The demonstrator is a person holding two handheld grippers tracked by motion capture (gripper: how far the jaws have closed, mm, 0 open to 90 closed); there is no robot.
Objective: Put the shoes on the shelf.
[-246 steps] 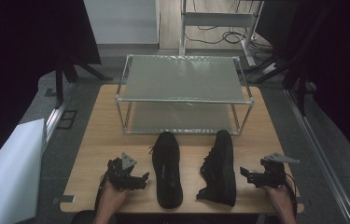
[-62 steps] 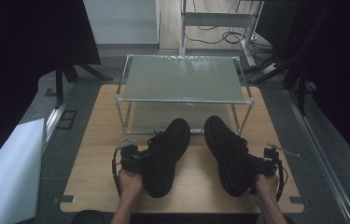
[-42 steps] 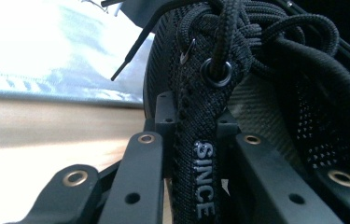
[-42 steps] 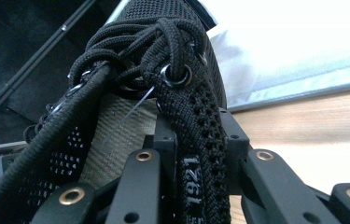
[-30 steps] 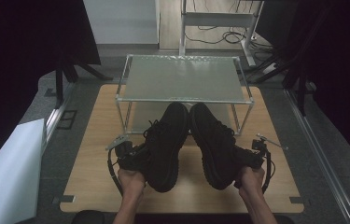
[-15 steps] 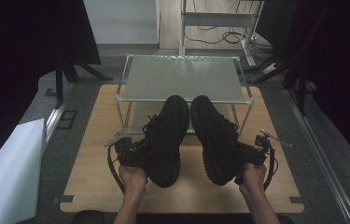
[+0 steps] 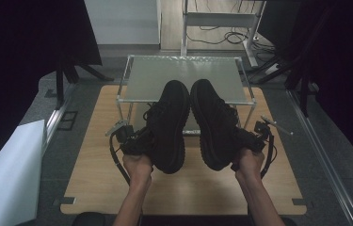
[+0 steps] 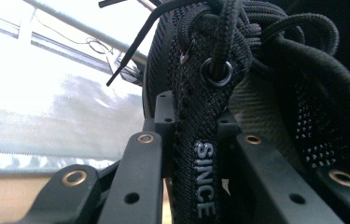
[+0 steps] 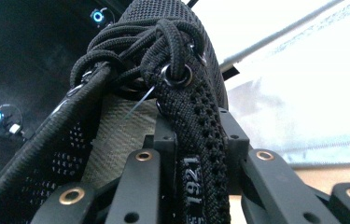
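Both jaw pairs are clenched: the left gripper (image 7: 139, 141) on the left black knit lace-up shoe (image 7: 167, 125), the right gripper (image 7: 249, 141) on the right black knit lace-up shoe (image 7: 214, 122). Each is pinched by its soft woven collar edge. Sagging is likely, though the shoes seem light.

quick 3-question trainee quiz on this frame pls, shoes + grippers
1. True or false: the left gripper and the right gripper are each shut on a shoe.
2. What word is on the strip of the left shoe clamped in the left gripper view? A) SINCE B) SPORT C) 1921
3. Where do the toes of the left shoe and the right shoe point?

Key:
1. True.
2. A.
3. Away from the person, toward the metal rack, side by side.
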